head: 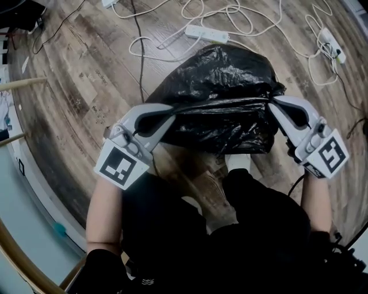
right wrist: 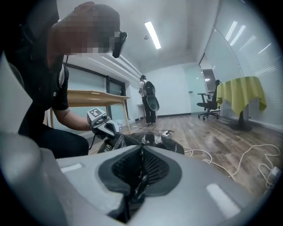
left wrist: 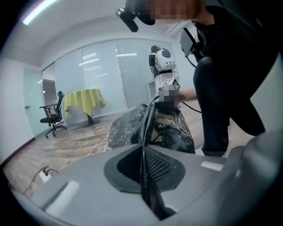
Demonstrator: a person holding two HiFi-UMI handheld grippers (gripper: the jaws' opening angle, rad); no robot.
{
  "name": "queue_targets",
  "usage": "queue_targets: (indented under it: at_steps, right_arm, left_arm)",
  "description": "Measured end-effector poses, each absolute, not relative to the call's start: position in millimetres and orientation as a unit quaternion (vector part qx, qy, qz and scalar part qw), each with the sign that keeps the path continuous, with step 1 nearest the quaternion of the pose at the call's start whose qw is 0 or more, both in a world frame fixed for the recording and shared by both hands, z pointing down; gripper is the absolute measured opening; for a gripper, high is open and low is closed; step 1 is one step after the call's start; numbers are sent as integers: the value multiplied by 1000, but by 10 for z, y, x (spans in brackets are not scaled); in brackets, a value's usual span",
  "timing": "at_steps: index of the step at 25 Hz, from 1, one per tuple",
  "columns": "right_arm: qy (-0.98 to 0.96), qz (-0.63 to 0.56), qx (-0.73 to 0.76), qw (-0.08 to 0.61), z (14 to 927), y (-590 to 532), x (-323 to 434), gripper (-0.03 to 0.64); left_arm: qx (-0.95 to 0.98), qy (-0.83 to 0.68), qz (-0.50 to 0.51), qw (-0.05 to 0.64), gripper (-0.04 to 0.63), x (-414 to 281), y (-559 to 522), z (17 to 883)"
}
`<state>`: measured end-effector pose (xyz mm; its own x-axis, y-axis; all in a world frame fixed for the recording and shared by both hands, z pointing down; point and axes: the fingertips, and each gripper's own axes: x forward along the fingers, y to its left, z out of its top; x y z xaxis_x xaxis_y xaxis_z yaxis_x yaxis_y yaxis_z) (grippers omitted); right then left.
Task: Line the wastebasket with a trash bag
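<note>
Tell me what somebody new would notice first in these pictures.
A crumpled black trash bag fills the middle of the head view. It is pulled taut between the left gripper and the right gripper, each with its jaws shut on the bag's edge. Beyond it, a white power strip lies on the wooden floor.

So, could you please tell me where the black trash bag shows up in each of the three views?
Head view: trash bag at upper centre, its mouth pulled wide.
Left gripper view: trash bag at centre, a strip of it pinched in the shut jaws.
Right gripper view: trash bag at lower centre, bunched in the shut jaws.
Shared landmark: white cables on the wooden floor near the bag.
</note>
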<state>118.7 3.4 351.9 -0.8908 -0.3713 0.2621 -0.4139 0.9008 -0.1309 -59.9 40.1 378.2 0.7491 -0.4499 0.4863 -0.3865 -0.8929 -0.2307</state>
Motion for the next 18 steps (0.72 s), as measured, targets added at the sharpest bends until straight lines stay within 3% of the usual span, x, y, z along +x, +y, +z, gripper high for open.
queue_targets:
  at_steps: [4, 13, 16, 18]
  right_arm:
    - [-972, 98, 177, 119, 3340, 140, 1226, 179]
    - [-973, 104, 183, 94, 2811, 288, 1259, 209]
    - [-979, 70, 108, 158, 2885, 596, 890, 216]
    - [-961, 51, 89, 258, 3256, 729, 752, 278]
  left_arm:
    - [-936, 232, -262, 35, 8, -544, 337, 3699]
    - [-927, 286, -243, -24, 8, -595, 137, 3729]
    - [-923, 299, -242, -27, 8, -637, 88, 3719]
    - [-921, 308, -238, -31, 8, -654, 50, 3679]
